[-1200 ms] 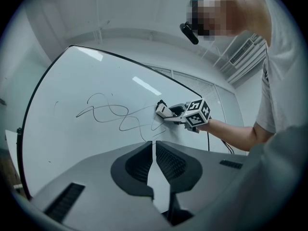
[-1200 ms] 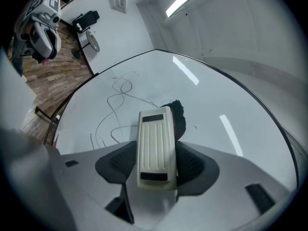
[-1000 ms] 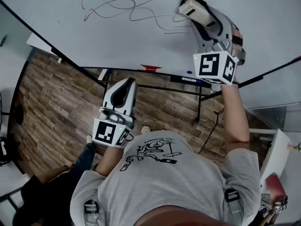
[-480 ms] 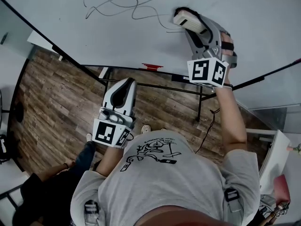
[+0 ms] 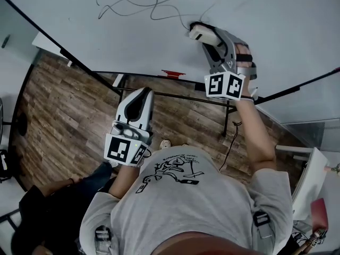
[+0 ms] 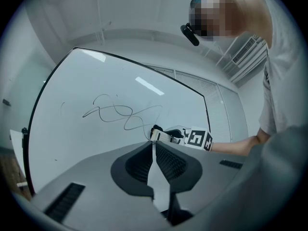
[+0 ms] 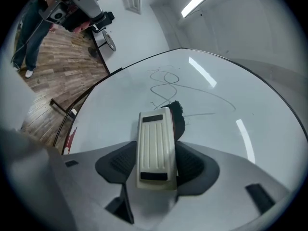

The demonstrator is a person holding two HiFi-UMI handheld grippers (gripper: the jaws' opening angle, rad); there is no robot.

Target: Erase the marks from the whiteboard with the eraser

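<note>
A big whiteboard carries a looping grey scribble near its upper left. My right gripper is shut on a cream eraser with a black felt pad, pressed to the board at the scribble's lower right end. In the right gripper view the eraser sits between the jaws with the scribble just beyond it. My left gripper hangs below the board over the floor, jaws closed on nothing. The left gripper view shows the scribble and the eraser ahead.
The board's tray edge holds a red object and a dark marker. Black stand legs cross the wooden floor beneath. Another person stands at lower left. A white shelf is at right.
My right gripper has slid the eraser left and down along the board, and the short strokes at the scribble's right end are gone. The left gripper has stayed put.
</note>
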